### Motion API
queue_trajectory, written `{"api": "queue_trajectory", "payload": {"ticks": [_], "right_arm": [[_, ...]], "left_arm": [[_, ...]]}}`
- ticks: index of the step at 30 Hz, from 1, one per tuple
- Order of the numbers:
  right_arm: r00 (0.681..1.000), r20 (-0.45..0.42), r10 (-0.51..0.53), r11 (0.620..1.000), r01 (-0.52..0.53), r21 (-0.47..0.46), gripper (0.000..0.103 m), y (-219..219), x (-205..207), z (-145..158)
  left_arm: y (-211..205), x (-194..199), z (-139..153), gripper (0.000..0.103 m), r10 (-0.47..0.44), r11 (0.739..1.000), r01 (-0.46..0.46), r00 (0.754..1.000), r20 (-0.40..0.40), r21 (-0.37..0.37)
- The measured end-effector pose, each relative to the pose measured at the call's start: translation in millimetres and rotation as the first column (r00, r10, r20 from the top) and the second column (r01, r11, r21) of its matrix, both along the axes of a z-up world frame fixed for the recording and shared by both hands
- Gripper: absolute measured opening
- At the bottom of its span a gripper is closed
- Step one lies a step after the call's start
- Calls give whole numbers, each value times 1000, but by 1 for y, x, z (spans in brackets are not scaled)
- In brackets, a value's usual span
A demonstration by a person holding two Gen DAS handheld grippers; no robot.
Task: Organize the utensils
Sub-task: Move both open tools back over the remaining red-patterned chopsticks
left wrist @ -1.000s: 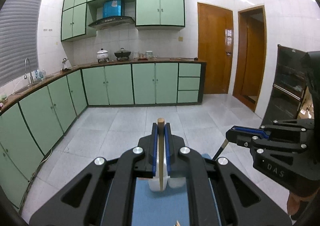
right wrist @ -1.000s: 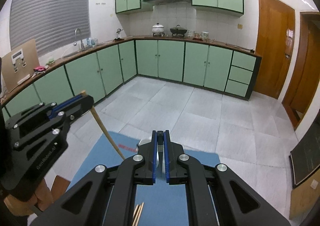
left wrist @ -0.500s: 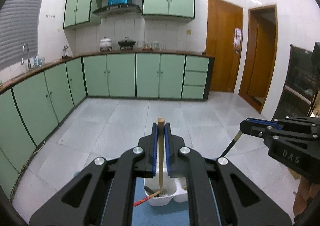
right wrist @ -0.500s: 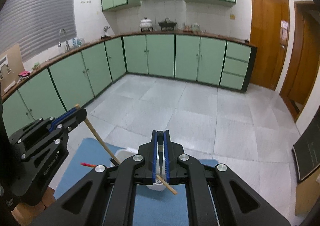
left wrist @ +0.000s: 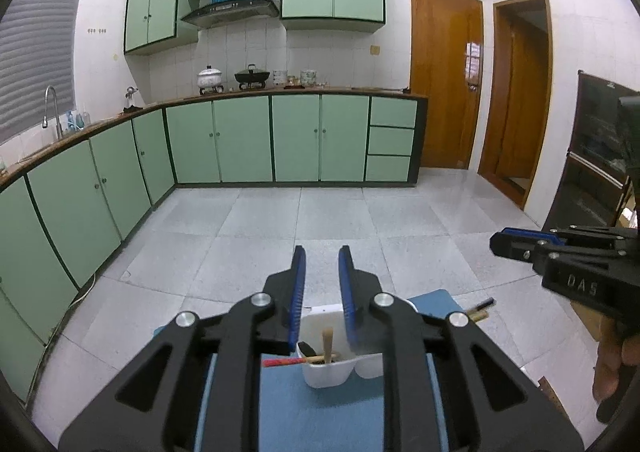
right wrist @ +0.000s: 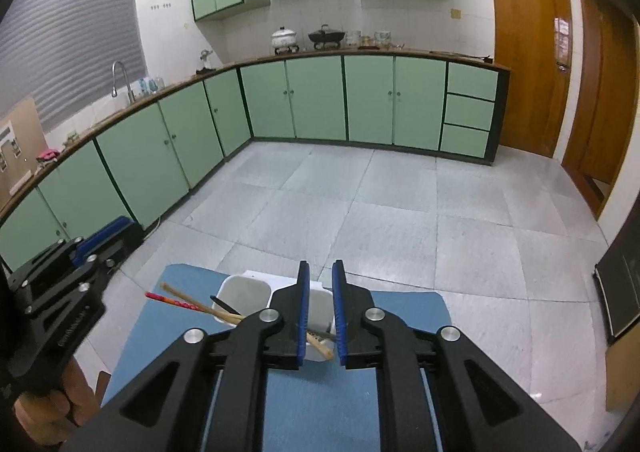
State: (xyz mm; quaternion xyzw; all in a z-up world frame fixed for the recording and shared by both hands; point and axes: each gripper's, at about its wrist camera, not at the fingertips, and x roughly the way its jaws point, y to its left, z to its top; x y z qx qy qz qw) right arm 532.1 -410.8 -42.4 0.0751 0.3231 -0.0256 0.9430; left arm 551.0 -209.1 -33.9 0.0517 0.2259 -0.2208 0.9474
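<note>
Left gripper [left wrist: 322, 288] is hovering with jaws parted and empty, right above the white holder [left wrist: 328, 366]. Right gripper [right wrist: 320, 308] is also gaping, gripping nothing, poised over the holder's right compartment. Wooden chopsticks [right wrist: 192, 302] and a red chopstick [right wrist: 170, 300] are leaning out of the holder's left compartment; one wooden stick [right wrist: 320, 346] is lying across its near rim. Sticks look light, stiff, slippery and roll-prone; likely best pinching mid-shaft. Holder is sitting on the blue mat [right wrist: 320, 404]. Both grippers are pointing forward, tilted down toward the holder.
</note>
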Motion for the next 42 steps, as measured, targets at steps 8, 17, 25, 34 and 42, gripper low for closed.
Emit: {"api": "queue_trajectory", "payload": {"ticks": [8,17,25,34,42], "right_arm": [[999,53,9,1000,-9,1,13,3,-74,13],[996,71,47,999,-46,-19,19,33,-193,-43],[997,26,69,998,-69,5,23,81,-299,-156],[993,-82,82,997,-81,15,23,123,-348,-246],[993,-87,85,996,-82,30,23,117,-349,-244]], "left_arm": [[35,-73,5,29,-21,999,20,999,42,33],[93,-182,-57,35,-42,999,42,998,-35,-14],[123,-274,-151,36,-57,998,55,988,-147,-13],[119,-323,-236,36,-96,995,102,951,-293,7],[89,-318,-261,36,-112,988,141,938,-329,64]]}}
